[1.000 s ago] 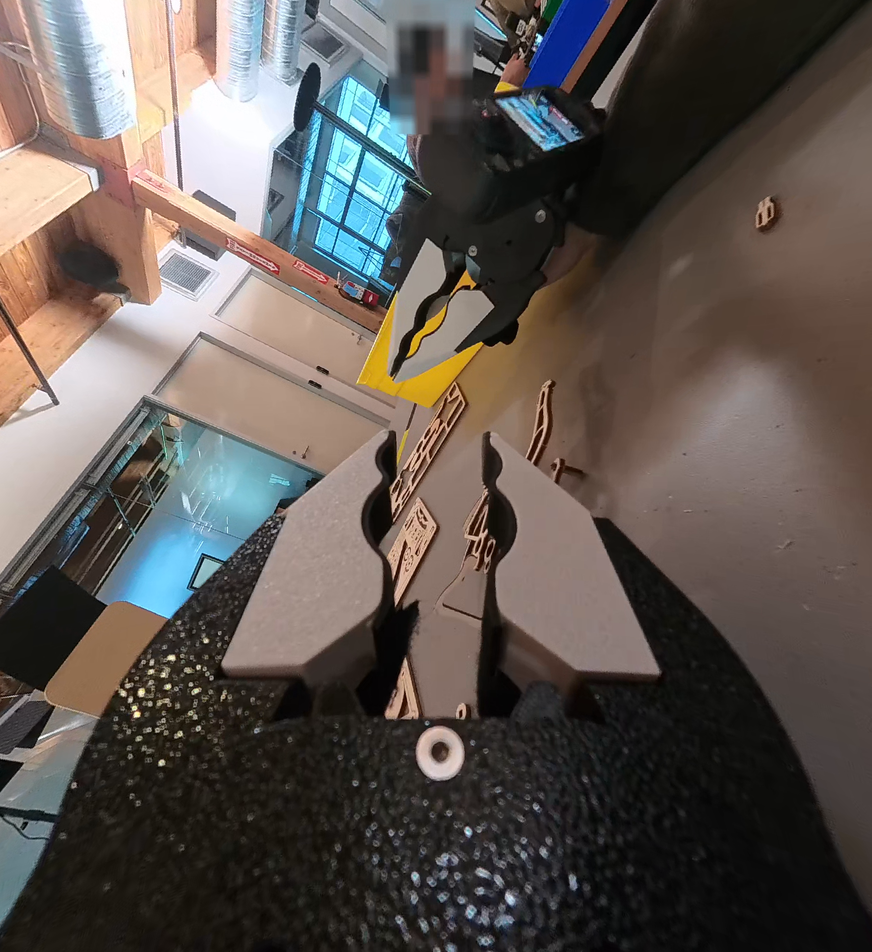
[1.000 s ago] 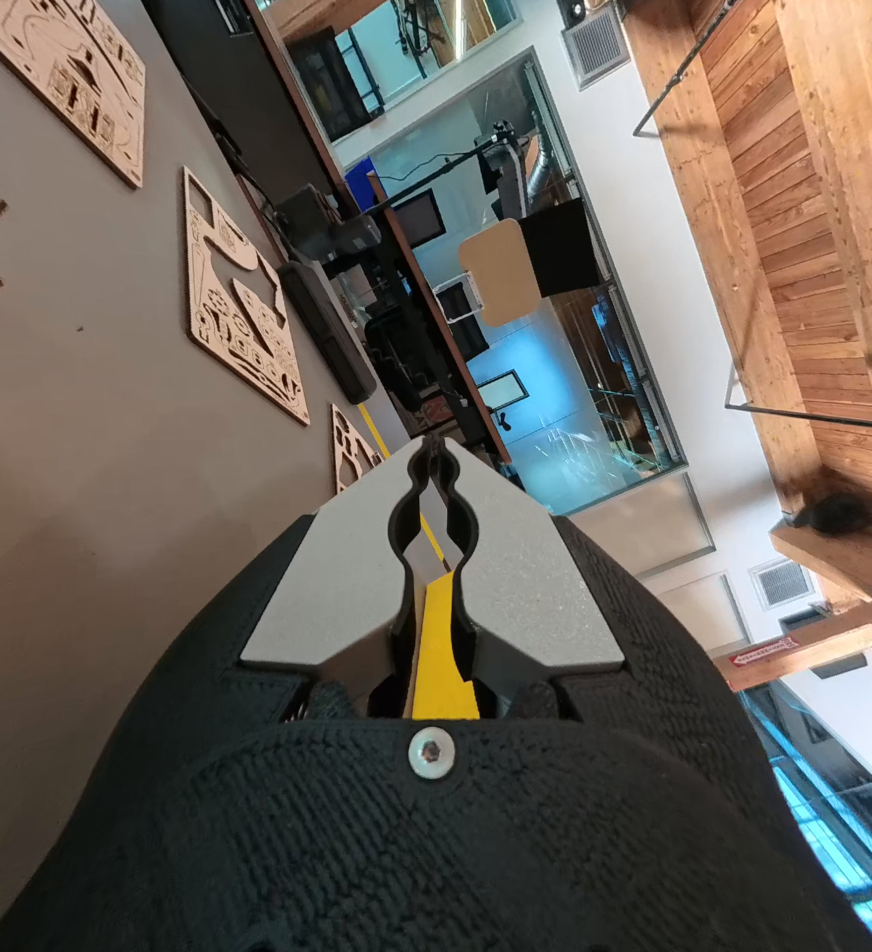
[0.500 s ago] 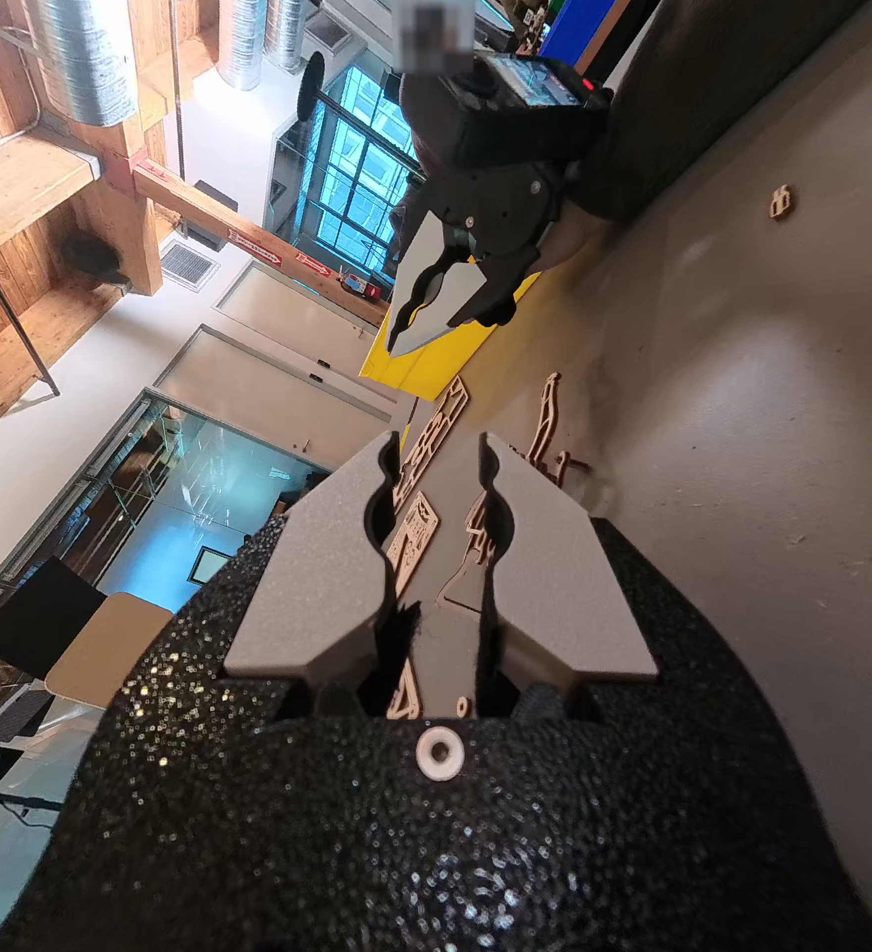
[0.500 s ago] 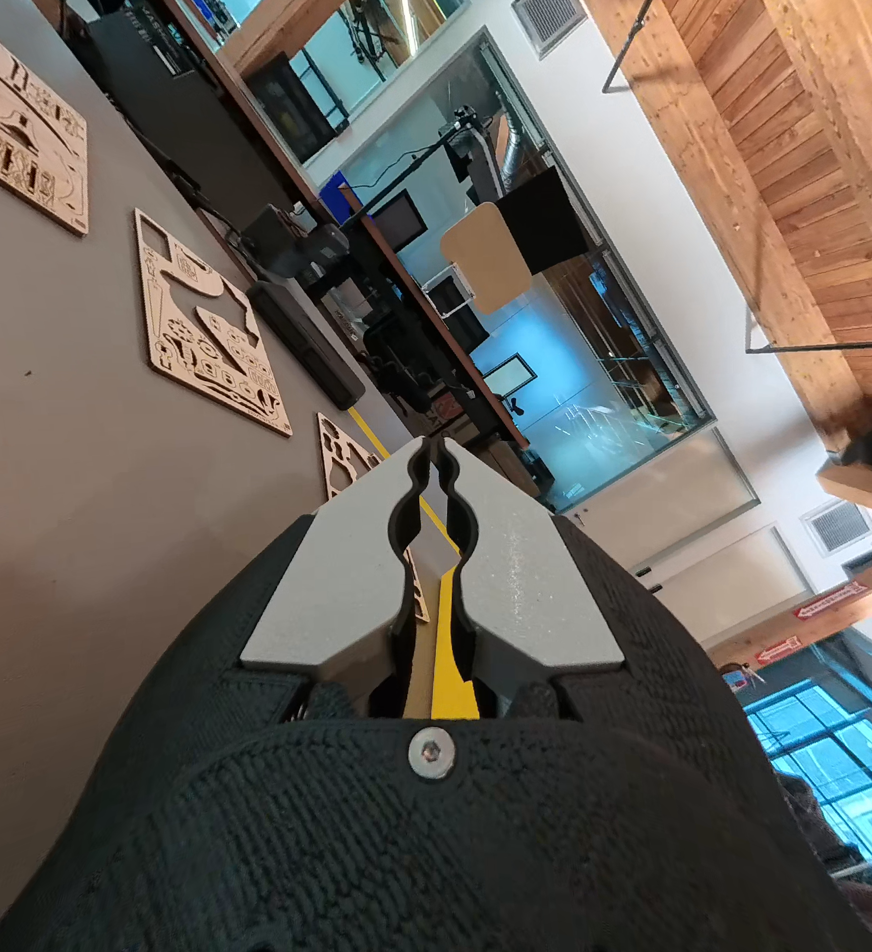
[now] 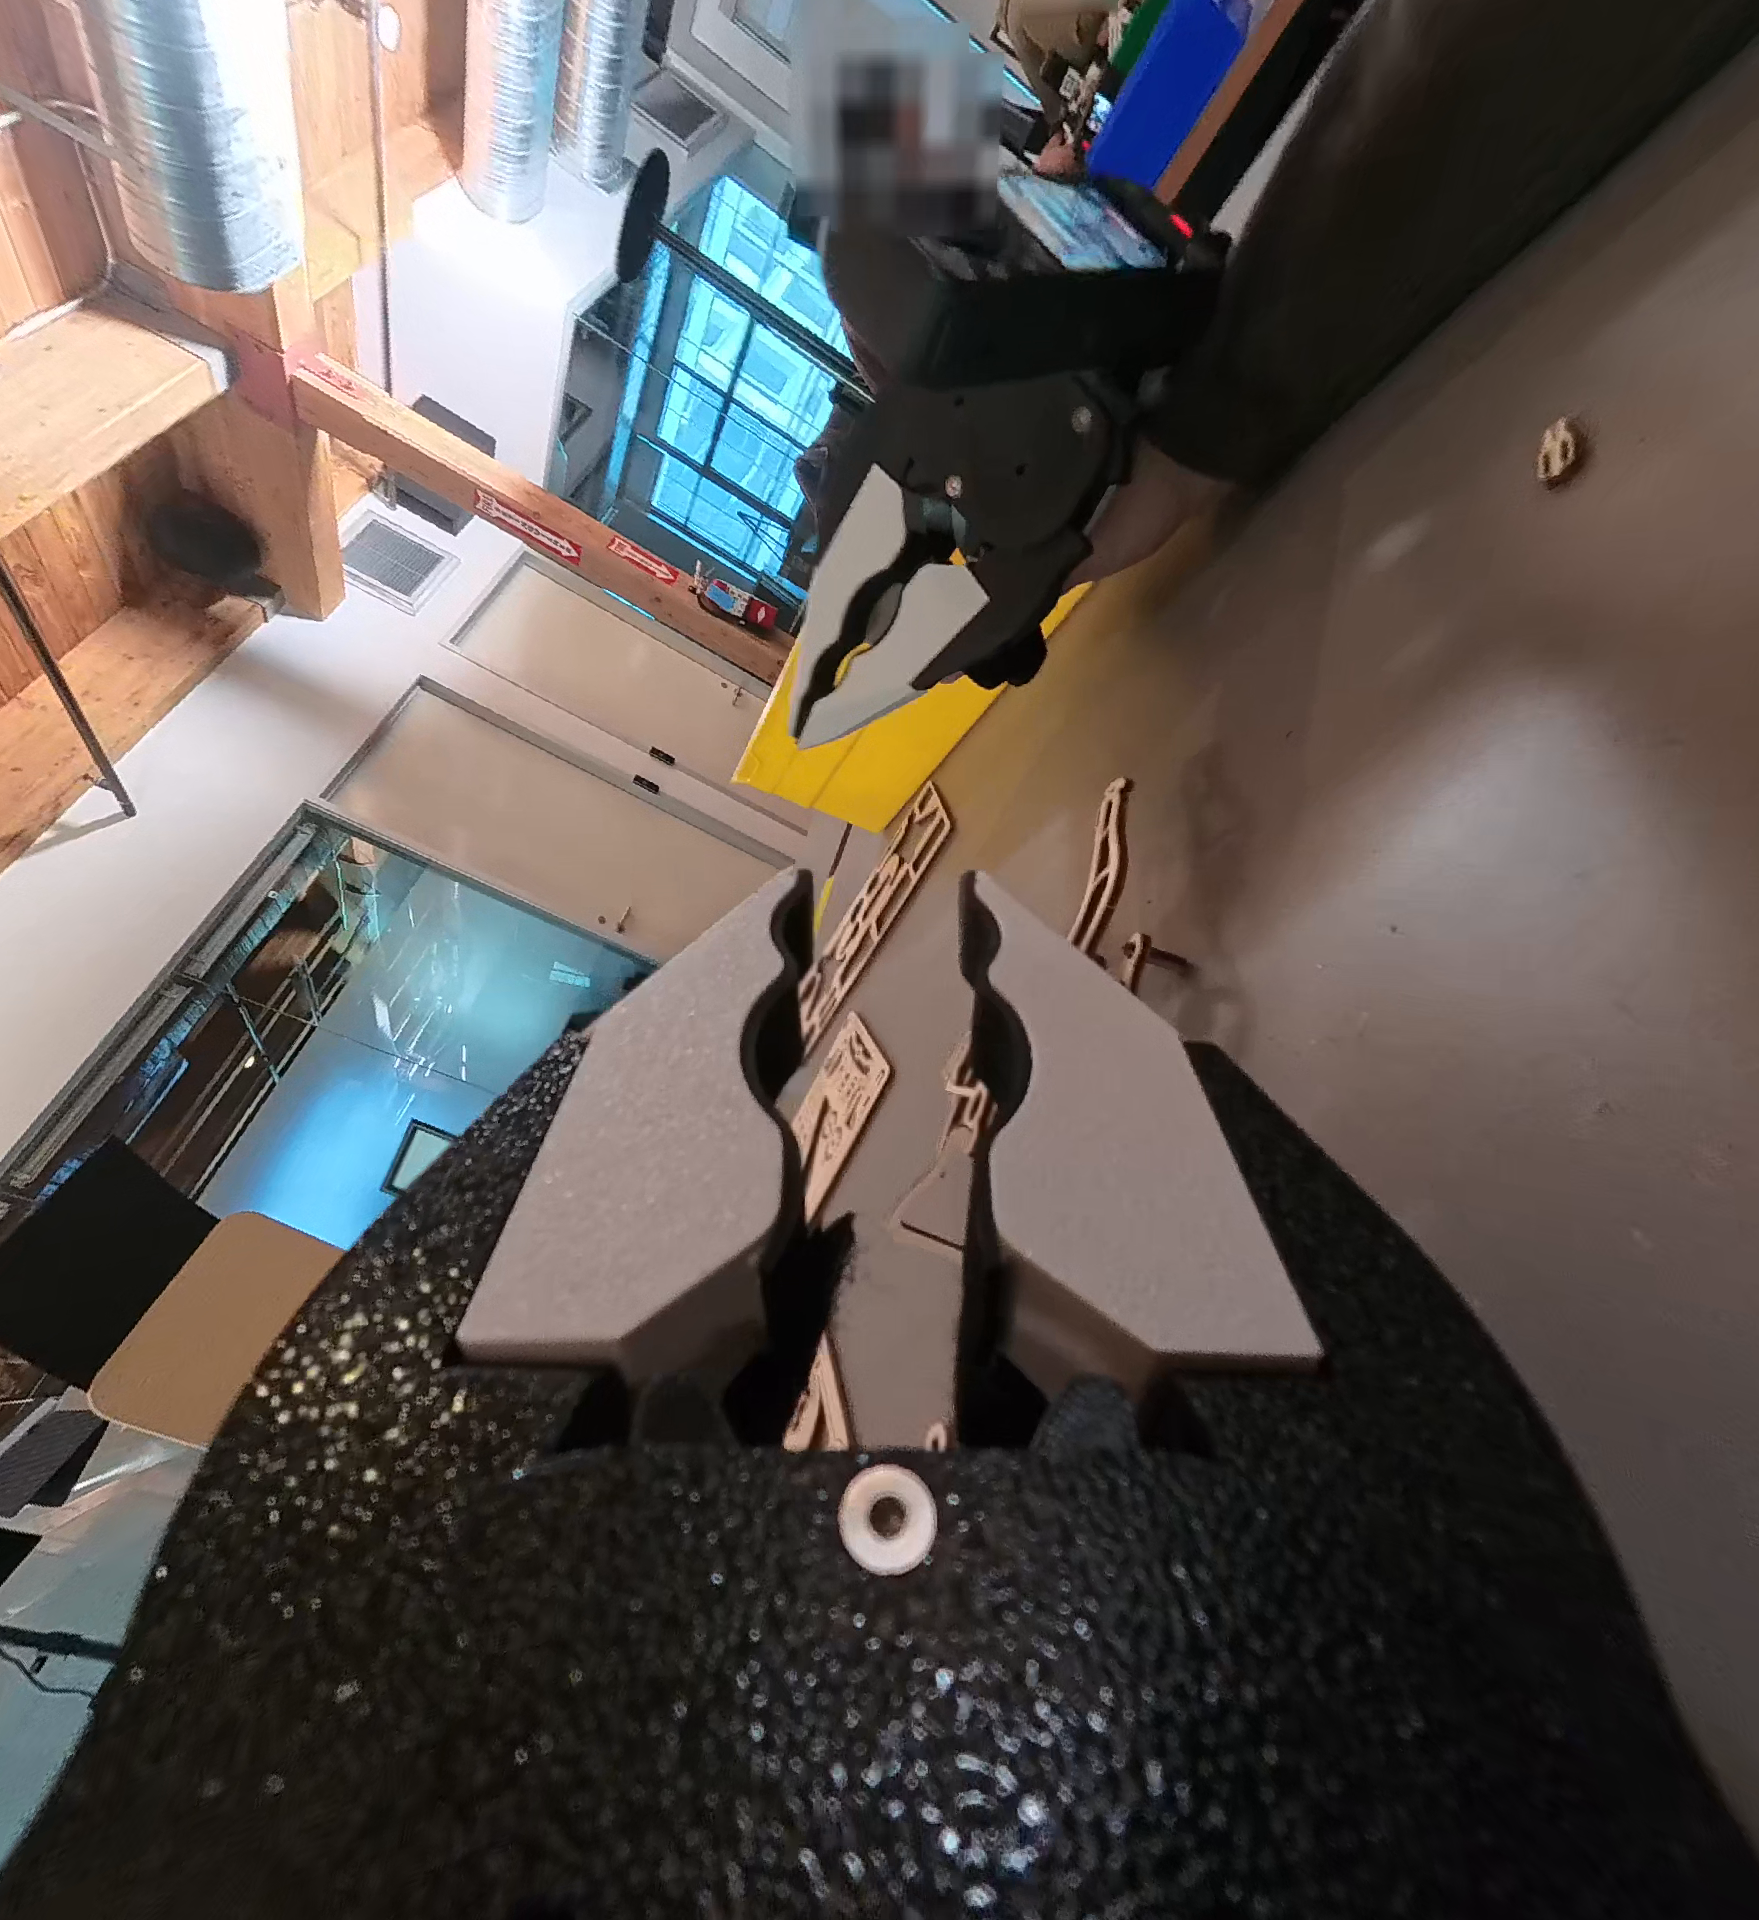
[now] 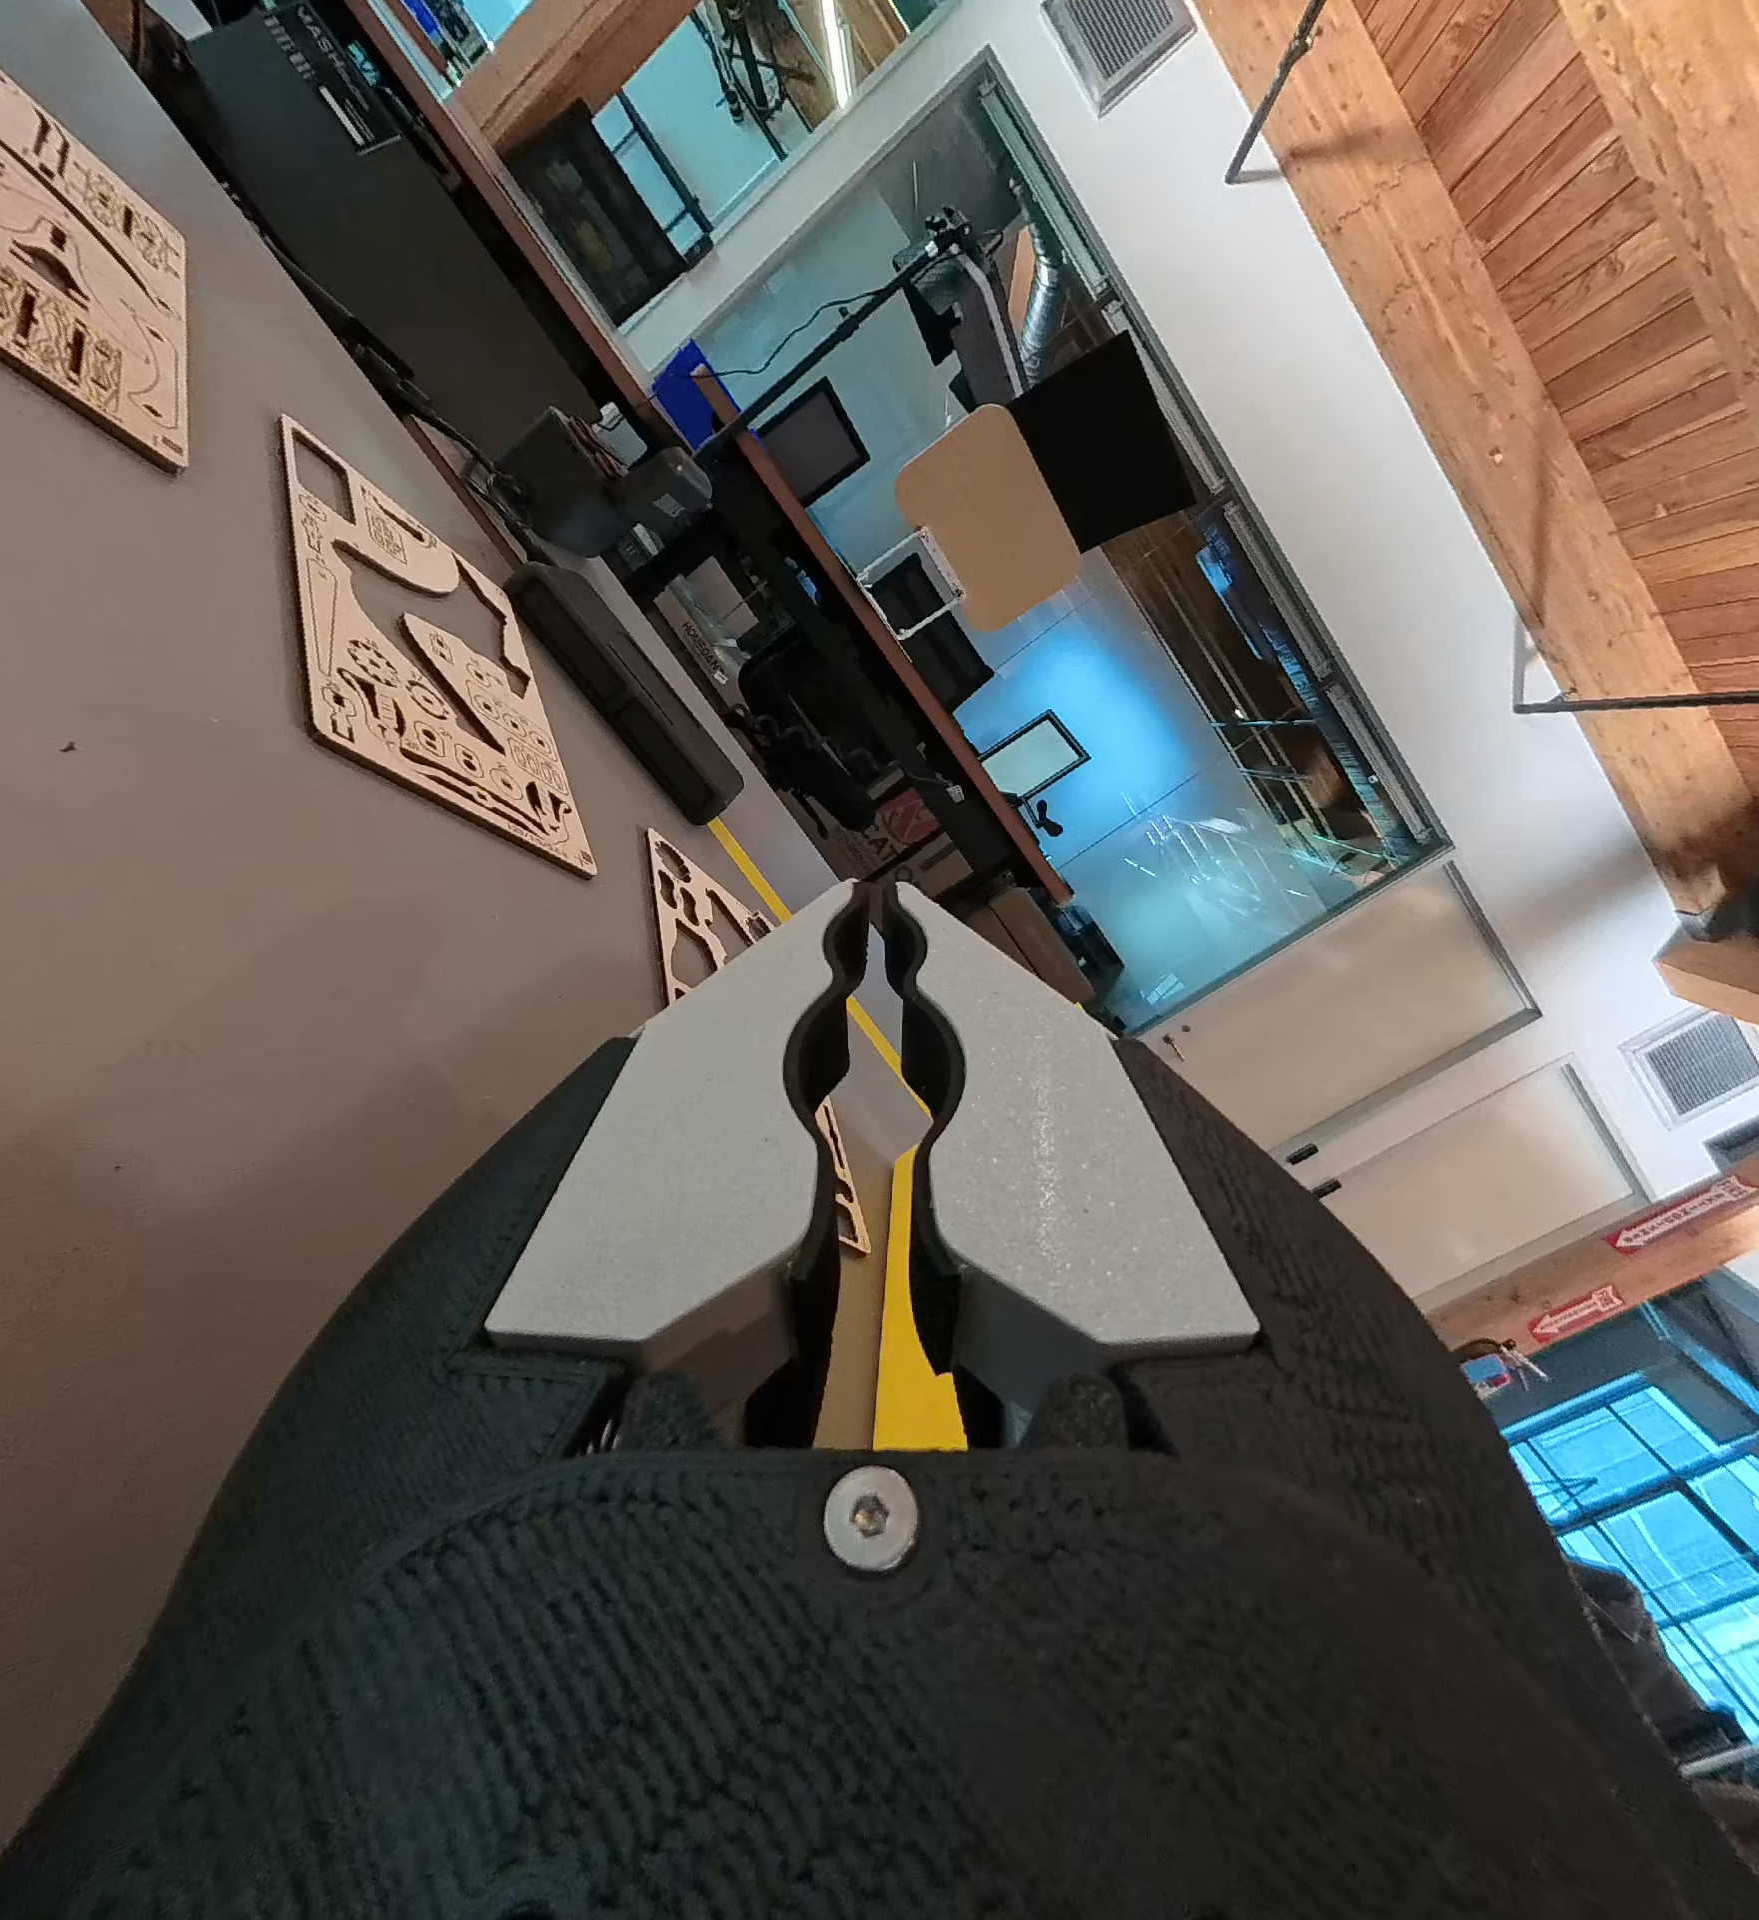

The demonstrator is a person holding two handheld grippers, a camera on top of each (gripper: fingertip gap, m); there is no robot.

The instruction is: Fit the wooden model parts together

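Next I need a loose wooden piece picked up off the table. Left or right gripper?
Left, probably. The left gripper is open, with loose wooden pieces just ahead of its fingertips. The right gripper is nearly closed, raised and pointing past the table edge.

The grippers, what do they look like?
Each gripper, left and right, has two flat grey fingers with wavy black inner edges, set in a bumpy black body with one round screw. No cables show.
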